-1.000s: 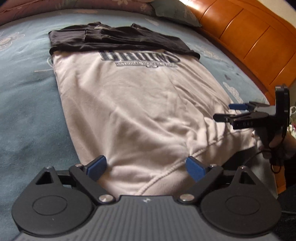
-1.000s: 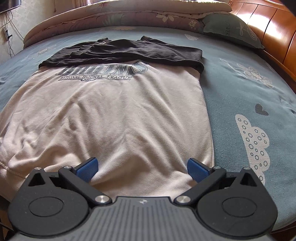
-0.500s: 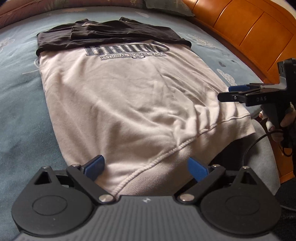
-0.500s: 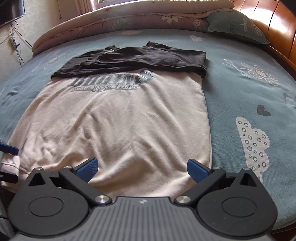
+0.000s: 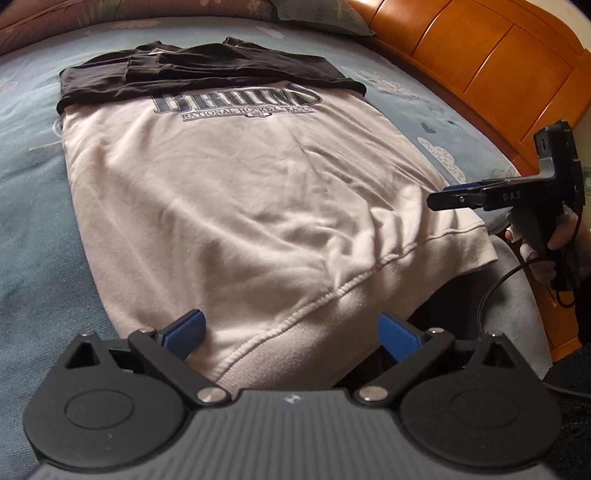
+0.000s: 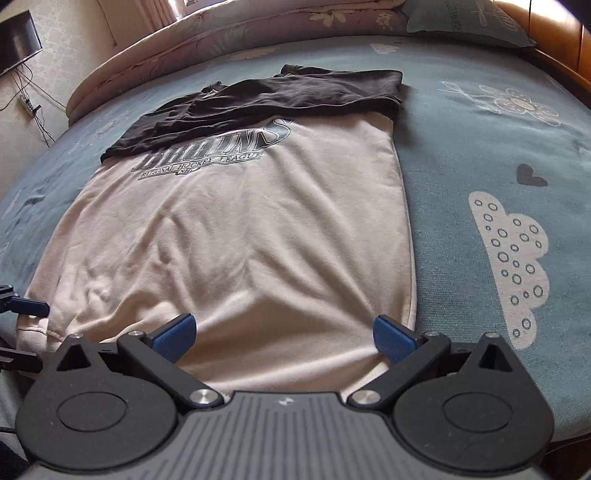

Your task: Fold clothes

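A cream sweatshirt (image 5: 240,192) with a dark "BRUINS" print lies flat on the bed, its black sleeves (image 5: 207,70) folded across the top. Its ribbed hem (image 5: 332,295) hangs at the bed's near edge. My left gripper (image 5: 291,332) is open just above the hem's left part, with cloth below the gap and not pinched. My right gripper (image 6: 283,334) is open over the hem's right part of the sweatshirt (image 6: 240,240), near its right side edge. From the left wrist view the right gripper (image 5: 450,195) shows side-on, held by a hand (image 5: 561,236).
The blue bed sheet (image 6: 480,155) carries cloud and flower prints. A wooden bed frame (image 5: 480,55) runs along the right side. A pillow (image 6: 461,22) and a rolled quilt (image 6: 221,40) lie at the far end. A grey-clad leg (image 5: 517,302) is by the bed's edge.
Both grippers have drawn back toward the bed's near edge, so more of the hem shows. Both stayed open. The sweatshirt has not moved.
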Available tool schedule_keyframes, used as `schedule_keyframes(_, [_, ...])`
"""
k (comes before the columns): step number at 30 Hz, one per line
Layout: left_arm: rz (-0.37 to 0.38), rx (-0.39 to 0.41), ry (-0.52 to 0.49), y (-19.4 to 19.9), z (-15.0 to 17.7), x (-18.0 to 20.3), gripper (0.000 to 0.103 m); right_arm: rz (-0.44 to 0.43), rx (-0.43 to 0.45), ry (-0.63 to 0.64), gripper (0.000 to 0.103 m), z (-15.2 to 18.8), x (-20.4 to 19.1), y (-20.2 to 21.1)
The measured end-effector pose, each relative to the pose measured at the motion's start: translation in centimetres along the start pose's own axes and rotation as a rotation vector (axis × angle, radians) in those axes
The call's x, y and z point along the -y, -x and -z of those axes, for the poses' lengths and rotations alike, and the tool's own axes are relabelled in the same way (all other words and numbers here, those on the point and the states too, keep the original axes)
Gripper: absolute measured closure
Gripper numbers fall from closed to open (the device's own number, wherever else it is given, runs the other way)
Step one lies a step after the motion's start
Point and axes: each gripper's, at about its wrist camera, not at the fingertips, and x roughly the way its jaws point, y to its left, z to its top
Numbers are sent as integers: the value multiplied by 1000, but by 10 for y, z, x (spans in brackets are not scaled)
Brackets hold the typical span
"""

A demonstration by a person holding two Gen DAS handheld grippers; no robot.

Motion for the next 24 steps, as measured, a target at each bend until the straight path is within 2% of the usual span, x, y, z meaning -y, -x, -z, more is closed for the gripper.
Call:
schedule_keyframes(5, [-14,40,13,8,-8,5,4,-50,10,32,0,-13,-18,5])
schedule_keyframes(8, [-37,23,-2,1,-4,9,4,-62,-1,46,0,-14,-31,-3])
schedule_keyframes(11, [-44,7,1,-2,4,8,4,-36,-45,52,0,-4,-35,-12])
schedule_keyframes(14, [-54,11,11,10,11,6,4,-12,-40,100,0,10,-33,-3])
schedule_keyframes(16, [-71,17,-38,16,15,10,4,-9,-38,84,0,11,-27,5])
schedule_keyframes(21, [-144,34,-238,21,19,34,4,16,-24,59,0,7,-21,20])
schedule_keyframes(24, [-118,59,-312,19,15,47,4,-20,-15,65,0,1,-29,19])
